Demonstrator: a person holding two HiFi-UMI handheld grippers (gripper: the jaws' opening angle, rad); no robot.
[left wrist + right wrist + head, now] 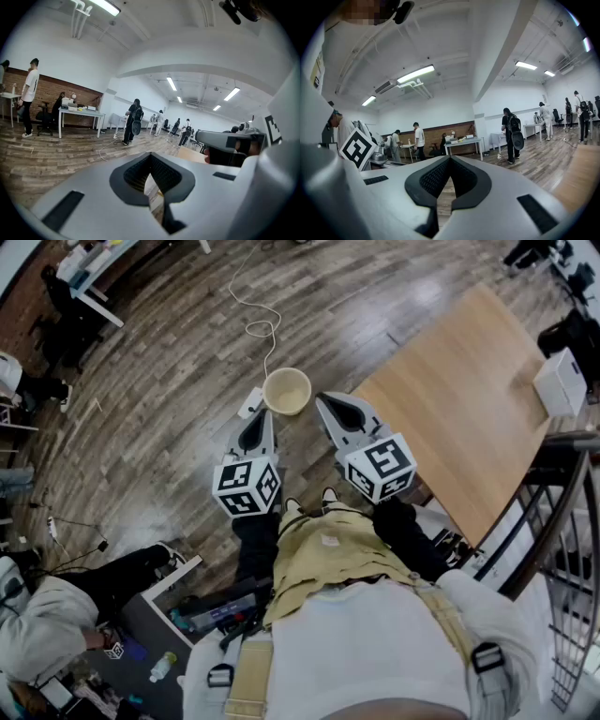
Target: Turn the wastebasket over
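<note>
In the head view a cream wastebasket (286, 390) stands upright on the wooden floor, its mouth facing up, just ahead of my feet. My left gripper (256, 407) is held level at its left and my right gripper (326, 404) at its right, both well above the floor and apart from the basket. Each has its jaws together with nothing between them. In the left gripper view the shut left gripper (150, 157) points across the room, and the right gripper view shows the right gripper (449, 159) the same way. Neither gripper view shows the basket.
A light wooden table (469, 399) with a white box (561, 381) stands at the right, beside a metal railing (562, 549). A white cable (258, 324) lies on the floor beyond the basket. A person (56, 615) sits at lower left; other people stand farther off (133, 119).
</note>
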